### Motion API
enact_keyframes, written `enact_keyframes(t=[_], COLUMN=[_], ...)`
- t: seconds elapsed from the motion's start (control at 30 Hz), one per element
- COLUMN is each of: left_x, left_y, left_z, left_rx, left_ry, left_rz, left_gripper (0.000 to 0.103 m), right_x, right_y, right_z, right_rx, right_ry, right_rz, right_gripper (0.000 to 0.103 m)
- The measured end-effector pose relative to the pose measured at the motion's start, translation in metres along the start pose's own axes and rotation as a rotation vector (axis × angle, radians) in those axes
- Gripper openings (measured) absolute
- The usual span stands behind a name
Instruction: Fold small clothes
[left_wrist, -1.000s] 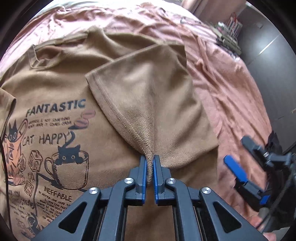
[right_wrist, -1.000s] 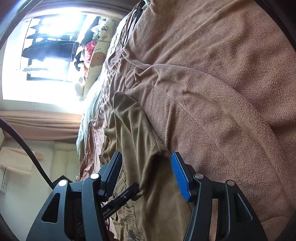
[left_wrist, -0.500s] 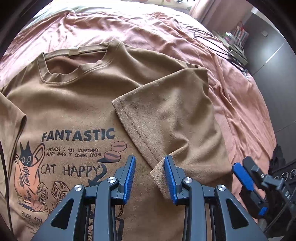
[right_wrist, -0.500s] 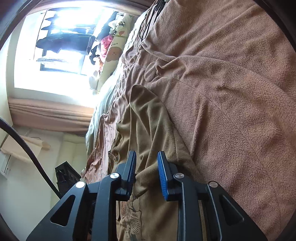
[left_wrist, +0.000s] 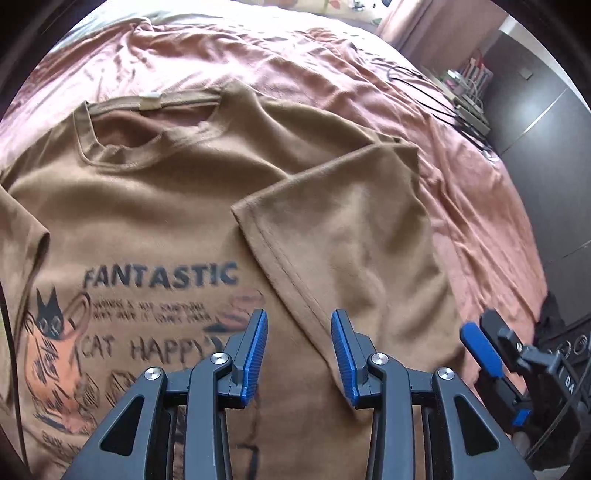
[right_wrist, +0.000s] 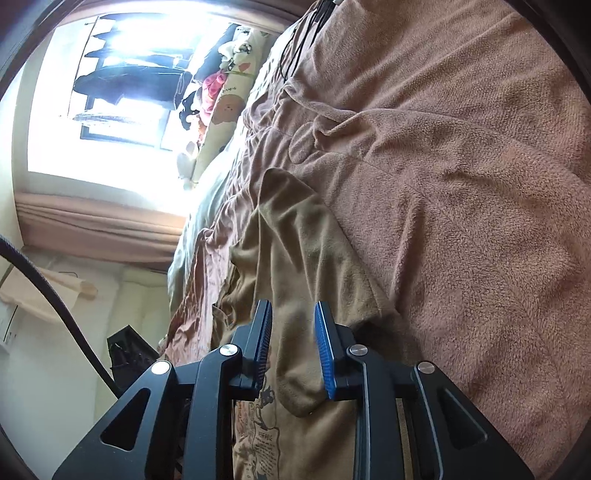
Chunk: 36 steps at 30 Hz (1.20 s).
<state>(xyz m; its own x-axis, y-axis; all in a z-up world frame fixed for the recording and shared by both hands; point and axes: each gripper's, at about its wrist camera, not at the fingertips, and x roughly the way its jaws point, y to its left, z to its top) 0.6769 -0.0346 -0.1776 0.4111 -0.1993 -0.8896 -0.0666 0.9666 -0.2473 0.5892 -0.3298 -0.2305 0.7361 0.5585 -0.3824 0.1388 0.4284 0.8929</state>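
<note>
Shows a brown T-shirt (left_wrist: 155, 206) spread print side up on the pink bed blanket (left_wrist: 295, 55), collar toward 12 o'clock in the left wrist view. Has one sleeve (left_wrist: 351, 236) folded inward over the chest, its stitched hem running from the middle down toward 6 o'clock. Finds the left claw (left_wrist: 298, 350) at 6 o'clock above that hem, jaws parted and just lately opening, with the hem passing under the gap and neither pad pressing it. Puts the right claw (right_wrist: 293, 347) at the shirt's side edge, toward 4 o'clock from the left one. Finds its jaws narrowed, just lately closing, and clamped on a raised fold of the shirt's brown cloth. Leaves the printed "FANTASTIC" lettering uncovered at 9 o'clock of the folded sleeve.
</note>
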Motion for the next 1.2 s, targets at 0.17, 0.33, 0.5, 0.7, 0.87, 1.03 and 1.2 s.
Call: enact_keyframes(t=[0.17, 0.33, 0.5, 0.7, 0.87, 1.03, 1.2], left_x=[0.011, 0.025, 0.036, 0.037, 0.008, -0.041, -0.099], left_y=[0.012, 0.022, 0.029, 0.038, 0.044, 0.06, 0.079], left_z=[0.019, 0.036, 0.05, 0.062, 0.056, 0.039, 0.015], left_rx=[-0.004, -0.008, 0.013, 0.003, -0.002, -0.021, -0.054], left_ry=[-0.024, -0.033, -0.057, -0.071, -0.088, -0.097, -0.112], left_rz=[0.063, 0.107, 0.177, 0.255, 0.229, 0.18, 0.154], left_gripper=[0.038, 0.038, 0.038, 0.038, 0.038, 0.039, 0.053], right_x=[0.002, 0.004, 0.001, -0.009, -0.02, -0.041, -0.067], right_y=[-0.008, -0.002, -0.001, 0.002, 0.018, 0.054, 0.074], right_z=[0.003, 0.001, 0.002, 0.001, -0.001, -0.004, -0.018], right_rx=[0.011, -0.001, -0.005, -0.023, -0.034, -0.129, -0.206], right_ry=[-0.005, 0.006, 0.019, 0.031, 0.051, 0.048, 0.014], right_rz=[-0.11, -0.136, -0.16, -0.19, -0.152, -0.11, -0.14], right_gripper=[0.021, 0.018, 0.011, 0.006, 0.007, 0.011, 0.062])
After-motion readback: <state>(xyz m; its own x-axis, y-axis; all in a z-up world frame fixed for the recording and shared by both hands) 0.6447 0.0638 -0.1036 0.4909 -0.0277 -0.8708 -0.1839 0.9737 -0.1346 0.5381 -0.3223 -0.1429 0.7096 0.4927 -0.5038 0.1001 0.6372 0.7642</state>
